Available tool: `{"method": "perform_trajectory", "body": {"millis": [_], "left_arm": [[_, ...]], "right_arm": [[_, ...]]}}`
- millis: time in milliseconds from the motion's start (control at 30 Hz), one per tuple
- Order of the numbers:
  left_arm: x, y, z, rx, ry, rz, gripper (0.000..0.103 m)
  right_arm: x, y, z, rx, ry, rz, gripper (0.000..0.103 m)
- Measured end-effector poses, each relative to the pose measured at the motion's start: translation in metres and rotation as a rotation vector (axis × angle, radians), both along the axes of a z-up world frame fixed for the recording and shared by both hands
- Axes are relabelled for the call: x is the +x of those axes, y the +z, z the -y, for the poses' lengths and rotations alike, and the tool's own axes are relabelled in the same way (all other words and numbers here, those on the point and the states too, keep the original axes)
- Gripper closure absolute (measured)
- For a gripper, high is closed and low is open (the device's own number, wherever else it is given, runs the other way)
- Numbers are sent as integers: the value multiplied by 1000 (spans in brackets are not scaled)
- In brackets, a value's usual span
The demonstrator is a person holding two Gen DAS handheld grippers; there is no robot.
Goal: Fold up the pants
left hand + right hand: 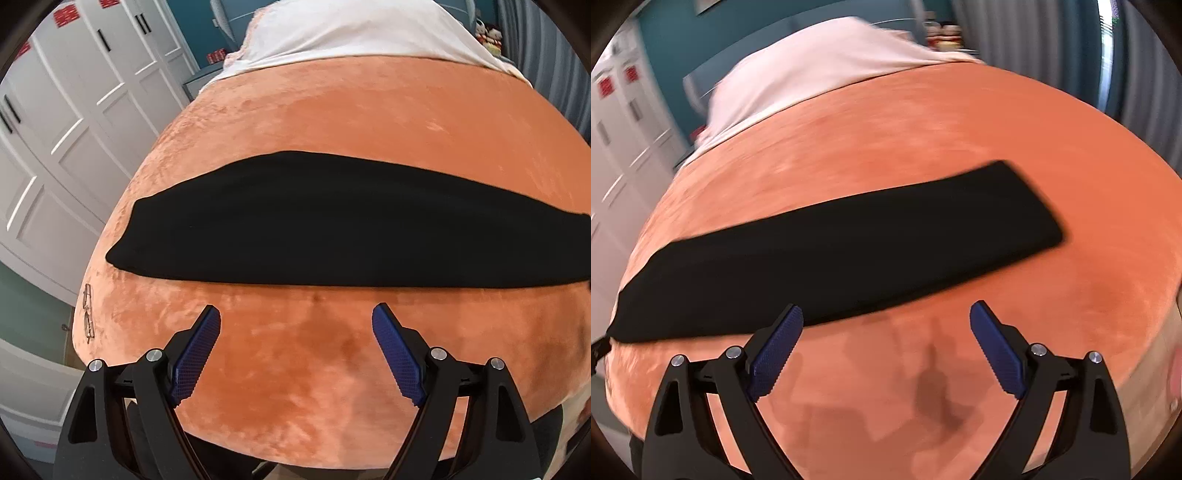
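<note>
Black pants (332, 225) lie flat as one long strip across an orange plush bed cover (314, 118). My left gripper (296, 317) is open and empty, hovering over the cover just in front of the strip's near edge. In the right wrist view the pants (849, 251) run from lower left to upper right, with the narrow end at the right. My right gripper (886, 314) is open and empty; its left fingertip sits at the near edge of the pants, the rest over bare cover (923, 122).
A white sheet (351, 29) covers the far end of the bed. White cupboard doors (66, 122) stand to the left, and the bed's left edge drops off beside them. Glasses (88, 314) lie on the cover near that left edge. Curtains (1052, 44) hang at the far right.
</note>
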State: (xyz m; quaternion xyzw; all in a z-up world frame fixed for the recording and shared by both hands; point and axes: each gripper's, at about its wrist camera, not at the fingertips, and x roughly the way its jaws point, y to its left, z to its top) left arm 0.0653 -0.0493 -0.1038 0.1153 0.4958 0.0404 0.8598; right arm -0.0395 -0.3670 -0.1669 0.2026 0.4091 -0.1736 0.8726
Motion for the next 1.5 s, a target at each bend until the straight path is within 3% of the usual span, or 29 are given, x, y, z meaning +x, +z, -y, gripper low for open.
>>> {"method": "perform_trajectory", "body": {"millis": [233, 300, 400, 533, 800, 833, 867, 900, 933, 1100, 1167, 1267, 1367, 1500], "left_arm": [[-3, -14, 35, 37, -63, -16, 21], [-3, -18, 41, 48, -72, -26, 21], [-2, -22, 46, 61, -81, -35, 21], [1, -25, 48, 73, -84, -45, 21], [7, -27, 52, 72, -87, -56, 21], [6, -28, 52, 73, -87, -57, 21], [7, -28, 53, 70, -88, -58, 21], [7, -28, 53, 67, -90, -59, 21], [7, -29, 54, 69, -92, -60, 21], [9, -31, 54, 66, -100, -65, 21], [9, -33, 53, 59, -98, -68, 21], [8, -35, 53, 61, -98, -72, 21], [7, -36, 53, 64, -101, -72, 21], [5, -39, 52, 60, -104, -81, 21]], "right_arm": [[-29, -9, 99, 17, -170, 8, 17], [-27, -12, 118, 39, -177, 14, 29], [-14, -24, 136, 68, -175, 3, 39], [7, -40, 142, 116, -144, -15, 47], [42, -46, 127, 38, -60, -74, 48], [44, -48, 126, 27, -56, -84, 51], [46, -48, 123, -5, -44, -101, 72], [46, -46, 120, -17, -29, -104, 86], [45, -39, 116, -23, -16, -93, 87], [38, 11, 102, -157, 21, -17, 89], [42, -8, 113, -161, 4, -72, 89], [49, -61, 130, -41, -15, -170, 86], [45, -47, 118, -114, -39, -134, 74], [29, -17, 105, -137, -80, -54, 72]]}}
